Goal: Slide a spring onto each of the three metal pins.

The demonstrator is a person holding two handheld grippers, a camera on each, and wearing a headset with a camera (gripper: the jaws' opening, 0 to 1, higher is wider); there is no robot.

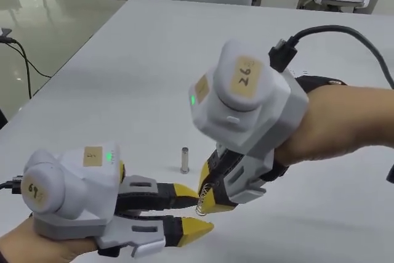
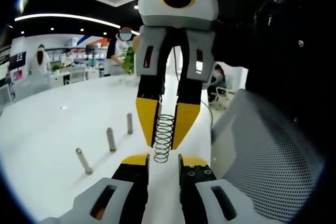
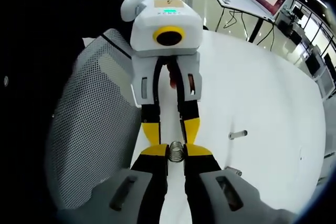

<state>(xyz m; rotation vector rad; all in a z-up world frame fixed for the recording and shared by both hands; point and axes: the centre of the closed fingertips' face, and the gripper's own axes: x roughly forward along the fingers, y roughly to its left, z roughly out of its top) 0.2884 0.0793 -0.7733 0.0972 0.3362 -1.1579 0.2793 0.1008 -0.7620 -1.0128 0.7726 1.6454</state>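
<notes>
Right gripper (image 1: 207,201): jaws clamped on the spring (image 2: 164,132), held above the bench (image 1: 123,78).
Left gripper (image 1: 192,210): jaws apart, tips facing the right gripper's, the spring's free end between them.
Metal pins (image 2: 111,139): three, upright in a row on the bench, beside both grippers.

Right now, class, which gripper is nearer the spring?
Right. The right gripper has its jaws shut on the spring; the left gripper faces it, jaws open, tips just short of the spring's free end.

Head view downward, gripper views opposed, sharing spring (image 2: 164,137)
</notes>
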